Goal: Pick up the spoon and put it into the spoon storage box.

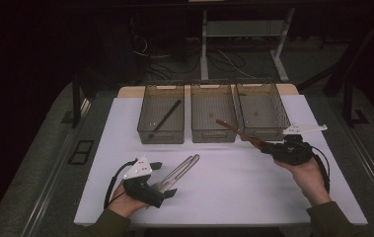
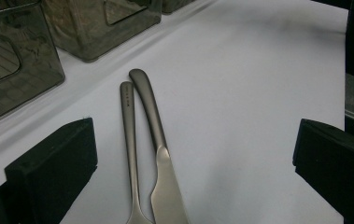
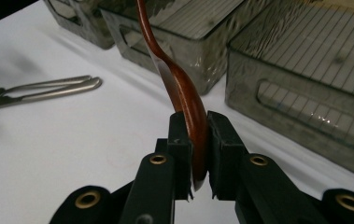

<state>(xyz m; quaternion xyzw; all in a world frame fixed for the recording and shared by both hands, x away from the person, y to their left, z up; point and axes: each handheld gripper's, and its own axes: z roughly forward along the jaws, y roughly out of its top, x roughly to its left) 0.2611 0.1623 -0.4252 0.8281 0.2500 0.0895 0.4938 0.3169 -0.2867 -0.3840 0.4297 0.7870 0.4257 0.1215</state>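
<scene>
My right gripper is shut on the wide end of a glossy reddish-brown spoon, held above the mat. Its thin handle slants up and left over the front edge of the middle bin. In the right gripper view the spoon stands edgewise between the pads of that gripper. My left gripper rests low on the white mat, open, its jaws on either side of a steel fork and knife. In the left gripper view the knife and fork lie side by side between the jaws of the left gripper, untouched.
Three clear smoky bins stand in a row at the mat's far edge. The left bin holds a black stick, and the right bin stands behind the right gripper. The fork and knife lie to the left in the right gripper view.
</scene>
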